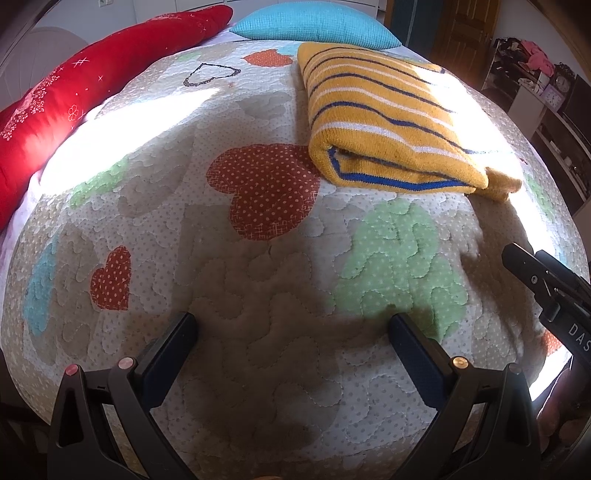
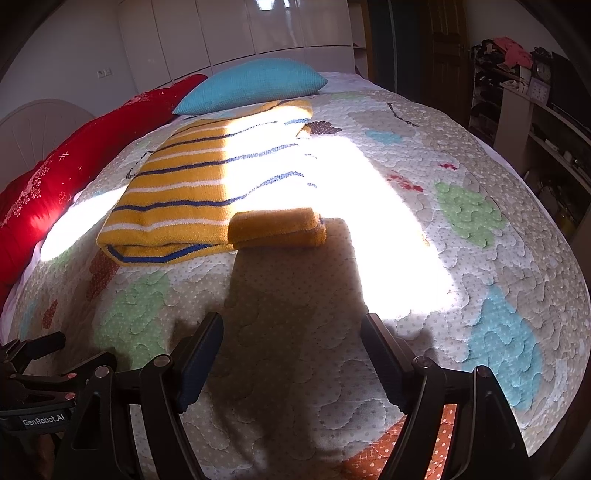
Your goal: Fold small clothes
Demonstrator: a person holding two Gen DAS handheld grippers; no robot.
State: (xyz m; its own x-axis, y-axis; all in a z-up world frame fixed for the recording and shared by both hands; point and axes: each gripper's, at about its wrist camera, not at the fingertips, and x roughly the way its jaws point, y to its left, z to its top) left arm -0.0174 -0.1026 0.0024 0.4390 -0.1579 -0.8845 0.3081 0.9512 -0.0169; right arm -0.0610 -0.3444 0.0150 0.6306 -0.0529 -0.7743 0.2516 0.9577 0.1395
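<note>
A yellow knit sweater [image 1: 384, 122] with blue and white stripes lies folded flat on the quilted bedspread [image 1: 258, 280]. It also shows in the right wrist view [image 2: 192, 199], with a plain yellow sleeve end [image 2: 277, 227] at its near right corner. My left gripper [image 1: 293, 321] is open and empty, low over the quilt, well short of the sweater. My right gripper [image 2: 291, 321] is open and empty, also short of the sweater. The right gripper's body shows at the right edge of the left wrist view [image 1: 546, 284].
A blue pillow [image 1: 314, 24] and a long red cushion [image 1: 74, 96] lie at the head and left side of the bed. Shelves with clutter [image 2: 524, 96] and a wooden door [image 2: 443, 48] stand beyond the bed's right side. Strong sunlight crosses the quilt.
</note>
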